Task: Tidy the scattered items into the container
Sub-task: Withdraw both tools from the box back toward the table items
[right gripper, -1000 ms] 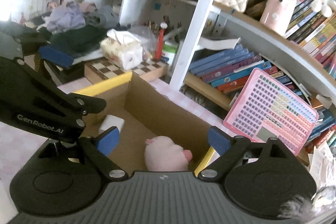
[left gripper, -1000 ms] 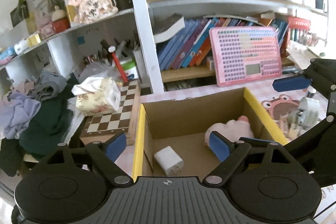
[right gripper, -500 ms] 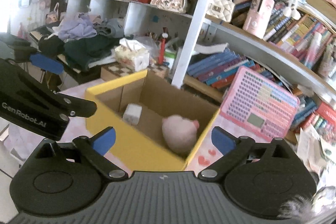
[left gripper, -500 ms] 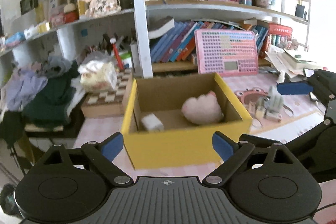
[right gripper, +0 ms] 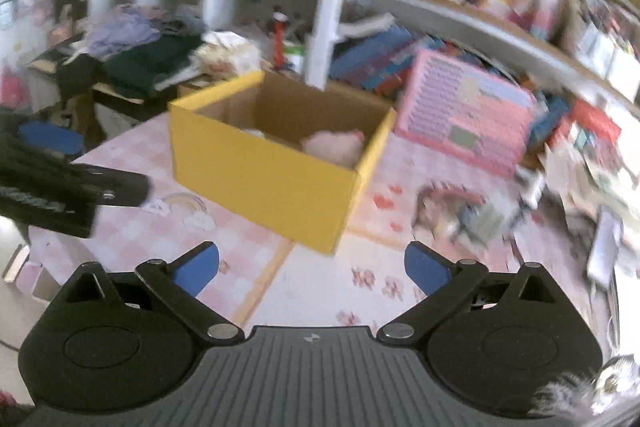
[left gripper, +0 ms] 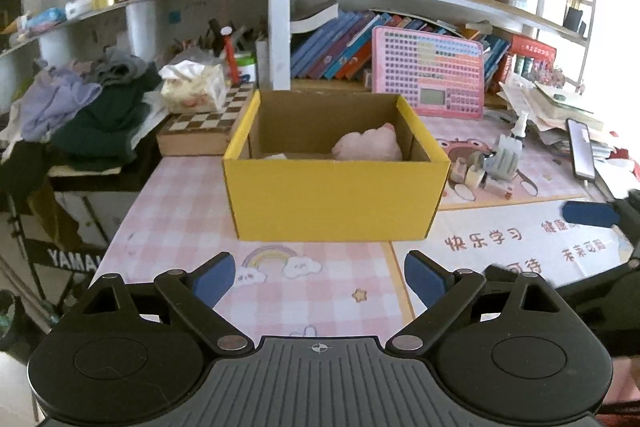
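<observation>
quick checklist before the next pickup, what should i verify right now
1. Left hand-held gripper empty, jaws wide: ok.
2. Right hand-held gripper empty, jaws wide: ok.
3. Yellow cardboard box upright, top open: ok.
4. Room left in box beside the pink plush toy: ok.
5. Cluster of small bottles on the pink mat right of the box, not yet in it: not ok.
6. Right wrist view sharp enough to aim: not ok, blurred.

Pink plush inside yellow box
</observation>
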`<state>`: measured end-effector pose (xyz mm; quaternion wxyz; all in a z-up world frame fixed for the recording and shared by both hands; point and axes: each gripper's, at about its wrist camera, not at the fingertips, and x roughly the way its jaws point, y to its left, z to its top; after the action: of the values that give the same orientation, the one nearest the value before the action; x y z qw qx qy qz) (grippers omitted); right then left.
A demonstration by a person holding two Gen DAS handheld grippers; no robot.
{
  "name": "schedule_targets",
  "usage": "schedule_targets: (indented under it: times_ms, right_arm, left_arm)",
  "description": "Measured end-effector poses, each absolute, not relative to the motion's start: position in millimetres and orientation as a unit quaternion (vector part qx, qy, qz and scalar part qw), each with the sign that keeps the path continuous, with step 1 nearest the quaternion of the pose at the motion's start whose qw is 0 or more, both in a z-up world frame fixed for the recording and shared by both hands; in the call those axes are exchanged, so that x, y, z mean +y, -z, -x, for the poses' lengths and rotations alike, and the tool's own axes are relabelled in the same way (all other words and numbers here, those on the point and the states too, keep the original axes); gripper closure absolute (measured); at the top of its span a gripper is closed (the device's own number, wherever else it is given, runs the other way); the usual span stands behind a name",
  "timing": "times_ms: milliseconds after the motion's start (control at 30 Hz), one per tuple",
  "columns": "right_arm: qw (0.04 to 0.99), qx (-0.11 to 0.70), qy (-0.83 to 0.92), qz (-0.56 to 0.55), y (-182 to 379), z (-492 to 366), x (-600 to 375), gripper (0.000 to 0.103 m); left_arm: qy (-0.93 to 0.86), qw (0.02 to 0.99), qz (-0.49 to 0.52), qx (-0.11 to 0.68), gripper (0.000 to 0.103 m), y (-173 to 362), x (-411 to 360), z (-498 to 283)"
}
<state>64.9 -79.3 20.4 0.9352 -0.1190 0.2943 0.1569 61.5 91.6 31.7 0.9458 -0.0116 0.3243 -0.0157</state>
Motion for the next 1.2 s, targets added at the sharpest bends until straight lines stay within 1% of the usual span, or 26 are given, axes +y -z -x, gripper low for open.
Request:
schedule_targets:
  times_ms: [133,333,600,833,1133,1200]
  right_arm:
    - [0.943,0.305,-0.104,0.078,-22,-53,-95,0.003]
    - [0.944,0.319,-0.067,0.055,-18,-41,-114,0.003]
    - [0.942,0.327,-0.055,0.056,-11,-27,-123,0.003]
    - [0.943,0.329,-0.03,0.044,-11,-25,-136,0.003]
    - [0.942,0.335,-0.014,0.034,-13,-24,-153,0.007]
    - [0.941,0.338,-0.01,0.034,-13,-23,-156,0.011]
  left_arm:
    - [0.015,0.944,0.029,0.329,0.009,-29,90,-51]
    - [0.027,0.935,0.046,0.349,0.009,-20,85,-47]
    - [0.095,0.922,-0.002,0.376,0.009,-8,50,-46]
    - [0.125,0.913,-0.013,0.387,0.009,-2,37,-52]
    - [0.155,0.907,-0.017,0.391,0.009,-2,20,-59]
    - [0.163,0.905,-0.021,0.393,0.009,-1,15,-60]
